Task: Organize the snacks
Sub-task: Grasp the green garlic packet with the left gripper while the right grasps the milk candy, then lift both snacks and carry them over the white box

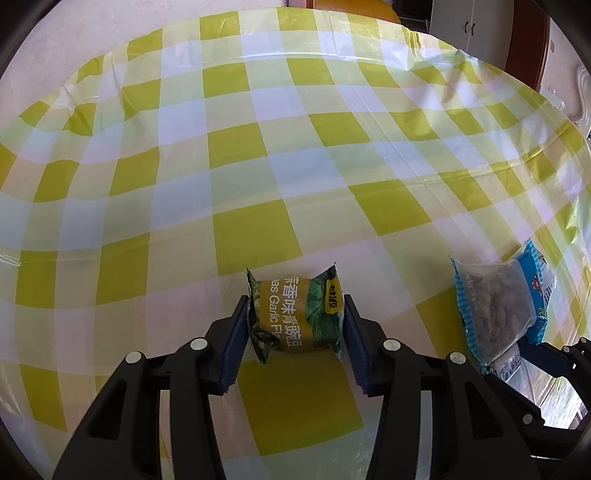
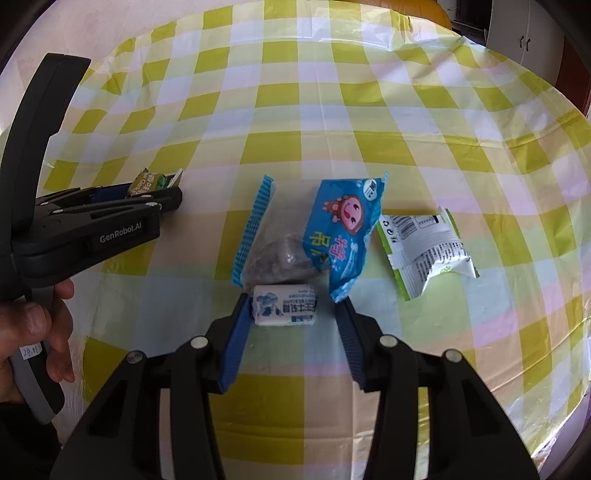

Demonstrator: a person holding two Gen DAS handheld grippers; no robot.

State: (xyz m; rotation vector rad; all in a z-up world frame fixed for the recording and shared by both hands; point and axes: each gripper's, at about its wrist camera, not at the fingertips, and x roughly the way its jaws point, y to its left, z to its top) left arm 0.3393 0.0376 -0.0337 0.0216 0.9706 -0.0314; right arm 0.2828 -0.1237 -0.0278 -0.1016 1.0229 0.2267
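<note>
Checked yellow surface (image 1: pixel 258 147). Left claw (image 1: pixel 295 325) clamped on green garlic pea packet (image 1: pixel 295 314). Right claw (image 2: pixel 291 325) spread apart; small white milk candy (image 2: pixel 284 310) lies crosswise between its fingers, touching the left one only.

Yellow-checked plastic tablecloth (image 1: pixel 258 155), white cabinet doors (image 1: pixel 469 26) behind, perhaps an orange chair (image 1: pixel 354 7)

Between the left gripper's (image 1: pixel 295 325) ridged blue pads (image 1: pixel 236 343) sits a glossy, crinkled foil snack packet (image 1: pixel 295 314). Ahead of the right gripper (image 2: pixel 291 325), a shiny blue plastic bag (image 2: pixel 314 232) lies on the thin, glossy, creased plastic tablecloth (image 2: pixel 295 110).
</note>
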